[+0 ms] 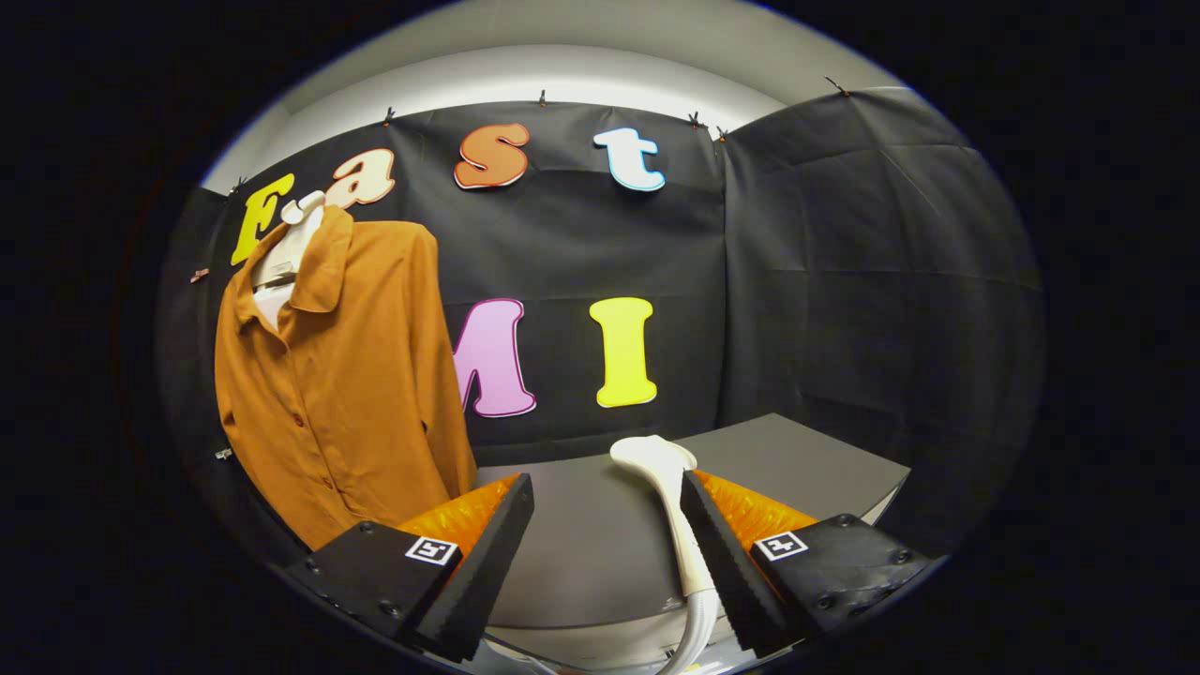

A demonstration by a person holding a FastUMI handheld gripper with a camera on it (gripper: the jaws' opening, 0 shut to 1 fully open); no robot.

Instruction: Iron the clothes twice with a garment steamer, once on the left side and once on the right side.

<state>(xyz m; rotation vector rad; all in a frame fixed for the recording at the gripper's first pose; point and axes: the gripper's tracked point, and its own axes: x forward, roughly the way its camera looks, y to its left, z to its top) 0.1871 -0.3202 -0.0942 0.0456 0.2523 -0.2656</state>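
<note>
- An orange shirt (342,375) hangs on a white hanger (286,248) against the booth wall, beyond the left finger, its hem dropping past the table (581,544) edge.
- Bare table top lies between and ahead of the fingers.
- The tongs (609,511) stand released, fingers spread wide.
- The white steamer (670,497) rests on the table just inside the right finger, seemingly touching it, its hose (698,628) trailing down.

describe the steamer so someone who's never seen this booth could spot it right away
Start at the dark grey table in front of the black cloth wall. The garment steamer stands on it, between the open gripper's fingers and close against the right one. It is a slim white wand with a rounded head and a hose trailing down, well right of the hanging orange shirt.
</note>
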